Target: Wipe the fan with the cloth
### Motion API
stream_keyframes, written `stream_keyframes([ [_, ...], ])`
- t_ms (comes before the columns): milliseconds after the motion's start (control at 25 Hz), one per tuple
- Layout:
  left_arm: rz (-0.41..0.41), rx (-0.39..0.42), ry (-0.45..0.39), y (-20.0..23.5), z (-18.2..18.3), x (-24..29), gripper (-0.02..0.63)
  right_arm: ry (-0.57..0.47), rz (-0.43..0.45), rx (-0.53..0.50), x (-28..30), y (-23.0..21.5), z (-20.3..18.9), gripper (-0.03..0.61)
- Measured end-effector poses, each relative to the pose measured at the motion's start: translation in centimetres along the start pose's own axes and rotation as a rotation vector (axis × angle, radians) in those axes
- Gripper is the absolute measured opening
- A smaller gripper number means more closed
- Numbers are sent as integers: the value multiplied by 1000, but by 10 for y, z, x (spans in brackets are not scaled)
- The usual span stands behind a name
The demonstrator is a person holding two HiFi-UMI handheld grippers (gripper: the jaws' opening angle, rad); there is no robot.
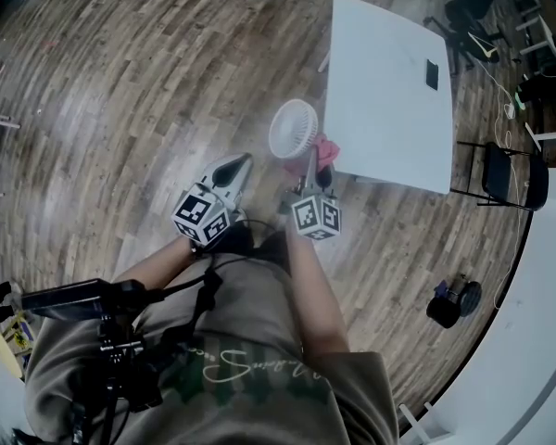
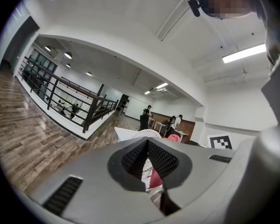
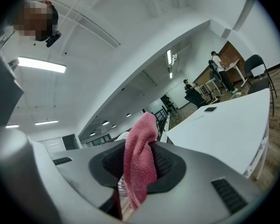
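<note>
A white round fan (image 1: pixel 293 128) stands on the wood floor beside the corner of a white table (image 1: pixel 389 91). My right gripper (image 1: pixel 312 158) is shut on a pink cloth (image 1: pixel 326 149), which hangs just right of the fan's head. In the right gripper view the cloth (image 3: pixel 140 164) sticks up and droops between the jaws of the right gripper (image 3: pixel 139 149), with the fan (image 3: pixel 122 135) partly hidden behind it. My left gripper (image 1: pixel 242 161) is shut and empty, a little left of the fan. In the left gripper view the left gripper (image 2: pixel 147 144) points toward the fan (image 2: pixel 147 133) and the cloth (image 2: pixel 173 137).
A dark phone (image 1: pixel 432 72) lies on the table. A black chair (image 1: pixel 510 174) stands to the table's right, and a black object (image 1: pixel 454 300) sits on the floor at lower right. A railing (image 2: pixel 70 97) and people stand far off.
</note>
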State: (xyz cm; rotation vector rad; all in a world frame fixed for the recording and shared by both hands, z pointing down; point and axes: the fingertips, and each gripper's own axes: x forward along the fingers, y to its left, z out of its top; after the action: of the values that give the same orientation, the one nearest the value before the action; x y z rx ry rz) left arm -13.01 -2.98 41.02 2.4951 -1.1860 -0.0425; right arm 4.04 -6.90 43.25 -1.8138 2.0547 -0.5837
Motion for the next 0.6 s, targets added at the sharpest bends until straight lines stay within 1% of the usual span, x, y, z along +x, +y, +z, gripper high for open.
stream_keyframes([
  [240,1,7,5,2,-1,-5,18,11,-8,8,-6,1,-10,107],
  [600,-9,31,11,-1,-3,-7,18,-7,-7,24,-8,1,-17,107],
])
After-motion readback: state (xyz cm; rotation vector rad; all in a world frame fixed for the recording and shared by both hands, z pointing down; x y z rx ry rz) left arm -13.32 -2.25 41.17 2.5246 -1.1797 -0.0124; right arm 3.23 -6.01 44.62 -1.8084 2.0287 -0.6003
